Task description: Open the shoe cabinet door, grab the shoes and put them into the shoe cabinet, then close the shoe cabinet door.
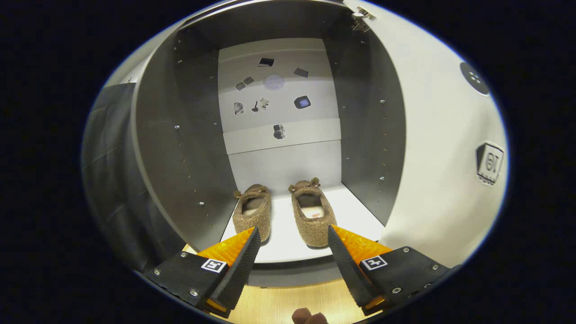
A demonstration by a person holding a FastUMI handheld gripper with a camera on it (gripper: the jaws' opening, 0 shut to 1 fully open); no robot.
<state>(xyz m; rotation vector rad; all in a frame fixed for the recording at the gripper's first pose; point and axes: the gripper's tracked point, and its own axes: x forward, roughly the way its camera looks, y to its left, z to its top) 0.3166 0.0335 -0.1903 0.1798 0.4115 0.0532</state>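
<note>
Shoes (pixel 283 215): side by side on cabinet floor (pixel 355 204), door (pixel 436 148) open.
Gripper (pixel 293 236): fingers spread, empty, just before shoes.

Gripper camera, low and close, looking straight into the open shoe cabinet (pixel 180 135).

The fisheye view rides on the gripper (pixel 293 238) and faces forward along its two fingers, which stand spread apart at the near end with nothing between them. It sits just outside the cabinet's front edge, slightly above the white shelf (pixel 288 243), and looks level to the back panel (pixel 279 103). The pair of shoes (pixel 310 216) lies just ahead of the fingertips, the open door (pixel 441 157) swings out to the right, and a strip of wooden floor (pixel 279 301) shows beneath the fingers.
</note>
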